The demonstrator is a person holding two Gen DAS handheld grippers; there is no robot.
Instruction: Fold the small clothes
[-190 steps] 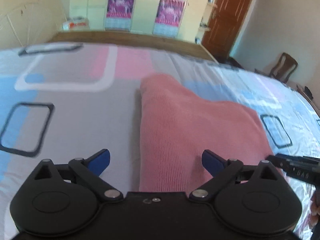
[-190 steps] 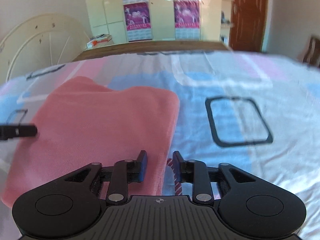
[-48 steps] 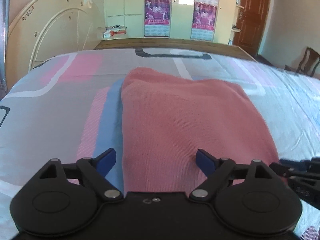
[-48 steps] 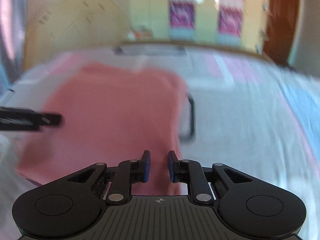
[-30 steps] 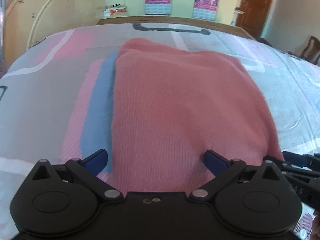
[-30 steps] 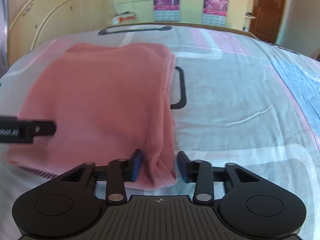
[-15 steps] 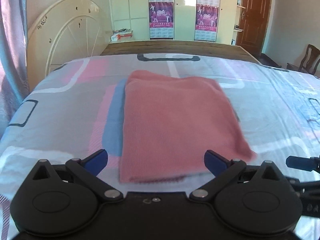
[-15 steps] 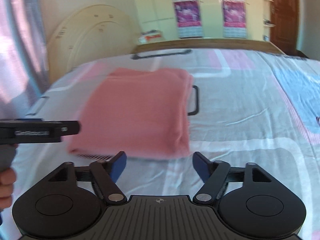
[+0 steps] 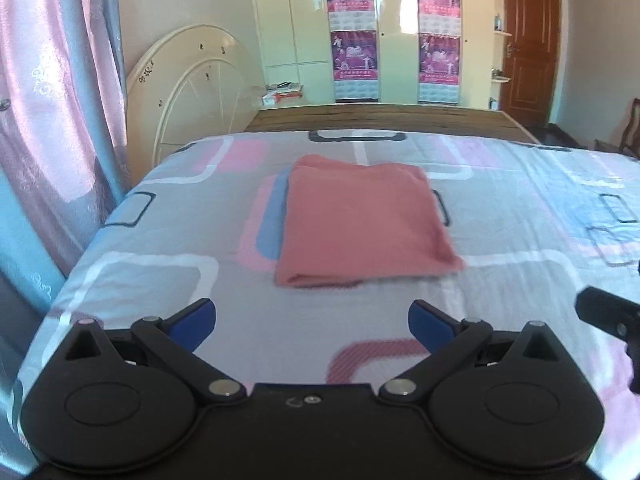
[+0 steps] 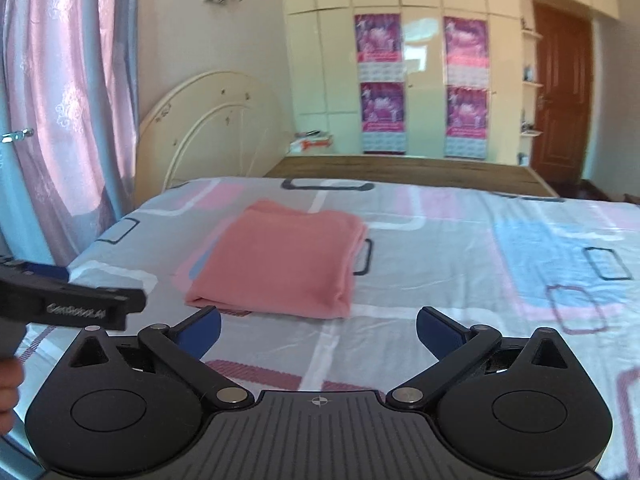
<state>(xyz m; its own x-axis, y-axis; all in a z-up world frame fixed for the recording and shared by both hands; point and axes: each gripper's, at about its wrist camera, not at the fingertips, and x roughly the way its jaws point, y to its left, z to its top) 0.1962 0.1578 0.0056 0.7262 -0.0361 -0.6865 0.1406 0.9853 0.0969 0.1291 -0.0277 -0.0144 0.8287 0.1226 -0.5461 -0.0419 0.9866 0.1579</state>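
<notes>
A pink knit garment [image 9: 362, 220] lies folded into a flat rectangle on the patterned bedsheet [image 9: 160, 240]; it also shows in the right wrist view [image 10: 284, 262]. My left gripper [image 9: 312, 322] is open and empty, held above the bed well short of the garment's near edge. My right gripper [image 10: 318, 330] is open and empty, also back from the garment. The left gripper's body shows at the left of the right wrist view [image 10: 72, 306], and the right gripper's tip shows at the right edge of the left wrist view [image 9: 608, 316].
The bed's left edge meets pink and blue curtains [image 9: 48, 120]. A cream headboard [image 9: 192, 84] leans on the wall, a wooden board [image 9: 380, 120] runs along the far side, and cupboards with posters [image 9: 354, 28] and a brown door [image 9: 528, 44] stand behind.
Both grippers have pulled back and risen away from the garment. The right gripper let go of the garment's near corner and opened wide. The garment now lies folded and free.
</notes>
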